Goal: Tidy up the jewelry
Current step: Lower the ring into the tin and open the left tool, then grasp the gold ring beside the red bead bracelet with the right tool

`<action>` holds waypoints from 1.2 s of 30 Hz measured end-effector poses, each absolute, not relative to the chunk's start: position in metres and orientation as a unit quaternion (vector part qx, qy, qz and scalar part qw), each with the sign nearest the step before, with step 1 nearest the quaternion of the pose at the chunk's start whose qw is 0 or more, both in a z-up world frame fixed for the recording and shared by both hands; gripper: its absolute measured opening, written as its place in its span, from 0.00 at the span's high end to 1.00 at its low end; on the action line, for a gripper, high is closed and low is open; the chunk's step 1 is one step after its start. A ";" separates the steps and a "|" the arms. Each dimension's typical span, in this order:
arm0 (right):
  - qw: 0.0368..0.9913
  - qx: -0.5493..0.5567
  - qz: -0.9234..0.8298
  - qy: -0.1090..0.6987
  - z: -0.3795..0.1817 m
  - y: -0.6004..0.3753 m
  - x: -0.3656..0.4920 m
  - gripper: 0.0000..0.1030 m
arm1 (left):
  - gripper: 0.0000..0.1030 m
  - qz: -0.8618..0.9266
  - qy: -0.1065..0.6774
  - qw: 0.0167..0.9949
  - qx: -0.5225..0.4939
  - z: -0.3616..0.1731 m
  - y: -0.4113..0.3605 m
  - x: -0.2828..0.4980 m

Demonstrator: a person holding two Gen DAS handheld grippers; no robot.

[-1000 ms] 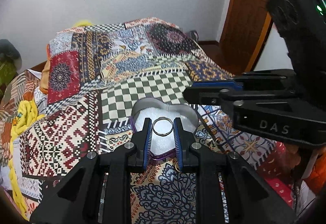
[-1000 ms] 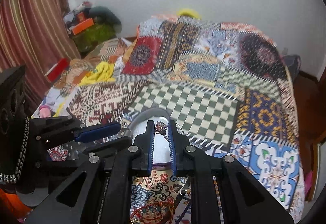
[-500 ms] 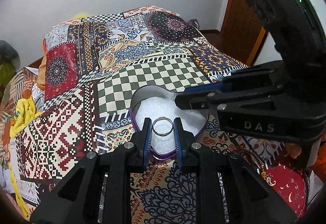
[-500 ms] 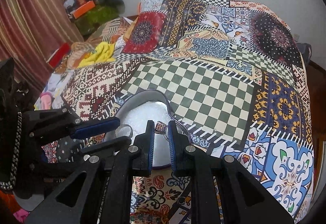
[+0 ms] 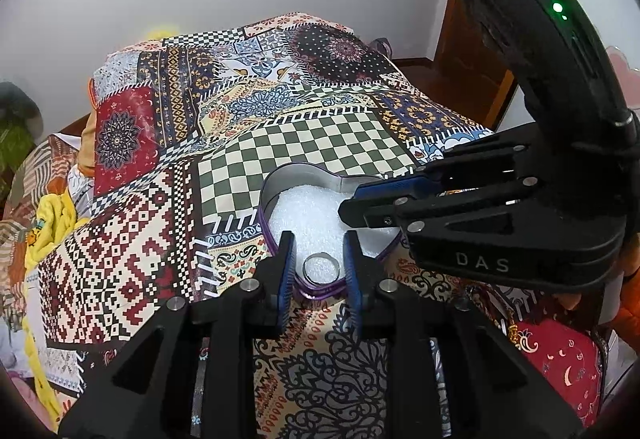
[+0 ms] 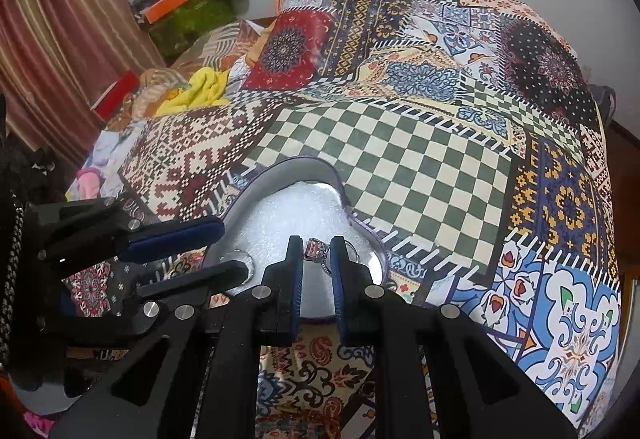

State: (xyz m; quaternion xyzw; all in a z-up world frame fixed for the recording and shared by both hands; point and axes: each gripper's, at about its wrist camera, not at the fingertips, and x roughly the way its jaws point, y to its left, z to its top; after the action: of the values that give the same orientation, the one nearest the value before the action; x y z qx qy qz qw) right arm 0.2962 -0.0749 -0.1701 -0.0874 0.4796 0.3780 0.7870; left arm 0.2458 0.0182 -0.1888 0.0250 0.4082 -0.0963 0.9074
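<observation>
A heart-shaped tin (image 5: pixel 280 175) (image 6: pixel 280 167) with white padding lies on the patchwork bedspread. A plain silver ring (image 5: pixel 322 268) (image 6: pixel 245 259) rests on the padding near the tin's point. My left gripper (image 5: pixel 319 243) (image 6: pixel 232 247) straddles it with its jaws opening, and the pads stand clear of the ring. My right gripper (image 6: pixel 316 243) (image 5: pixel 352 205) is shut on a ring with a pink stone (image 6: pixel 316 251), held low over the padding on the tin's right side.
The patchwork bedspread (image 6: pixel 400 143) covers the bed around the tin. Yellow cloth (image 5: pixel 48 223) and clutter lie at the left edge. More gold jewelry (image 5: pixel 516 335) lies at the lower right. A wooden door (image 5: pixel 464 39) stands behind on the right.
The left jaws have widened and let go of the plain ring, which now lies on the padding. The right gripper has sunk closer to the tin with its stone ring.
</observation>
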 end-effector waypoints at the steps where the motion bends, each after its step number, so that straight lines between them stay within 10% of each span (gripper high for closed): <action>1: 0.787 -0.089 0.377 0.481 -0.170 -0.075 0.296 0.88 | 0.71 -0.094 0.408 0.908 0.025 -0.188 0.019 0.245; 36: 0.843 -0.094 0.305 0.434 -0.107 -0.135 0.211 0.68 | 0.64 -0.060 0.403 0.913 -0.002 -0.148 0.038 0.165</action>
State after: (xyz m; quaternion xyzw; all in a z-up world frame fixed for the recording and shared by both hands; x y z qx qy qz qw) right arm 0.2113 -0.1349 -0.1069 -0.0943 0.4336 0.3052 0.8426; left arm 0.1648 0.0378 -0.1484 -0.0021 0.4028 -0.0600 0.9133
